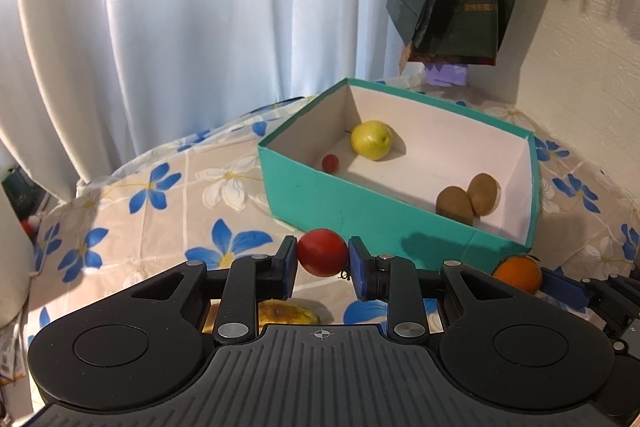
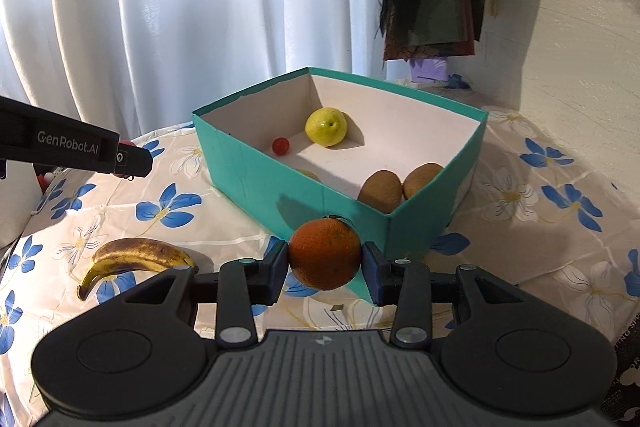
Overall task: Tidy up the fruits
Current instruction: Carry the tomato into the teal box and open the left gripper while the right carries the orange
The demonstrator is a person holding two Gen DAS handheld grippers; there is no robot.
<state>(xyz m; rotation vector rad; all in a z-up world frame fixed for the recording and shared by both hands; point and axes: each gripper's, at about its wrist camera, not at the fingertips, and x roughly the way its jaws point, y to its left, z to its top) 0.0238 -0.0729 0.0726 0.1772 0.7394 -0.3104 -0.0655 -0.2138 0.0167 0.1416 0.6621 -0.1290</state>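
The left gripper (image 1: 322, 258) has its jaws closed on a red fruit (image 1: 322, 252), gripped at its two sides between the blue pads (image 1: 359, 262). The right gripper (image 2: 325, 260) has its jaws clamped on an orange (image 2: 325, 253) the same way. Both are held raised, side by side, pointing forward, the left one's body reaching in from the left in the right wrist view.

Bright curtain backlight, fisheye-warped edges.

The teal box (image 2: 304, 187) is open on top, and its floor is bare in the middle. Inside, a yellow fruit (image 2: 326, 126) and a small red fruit (image 2: 280, 145) stand at 12 o'clock, two kiwis (image 2: 380, 189) at 3 o'clock. On the worktop (image 2: 540, 247), a banana (image 2: 136, 259) lies at 9 o'clock.
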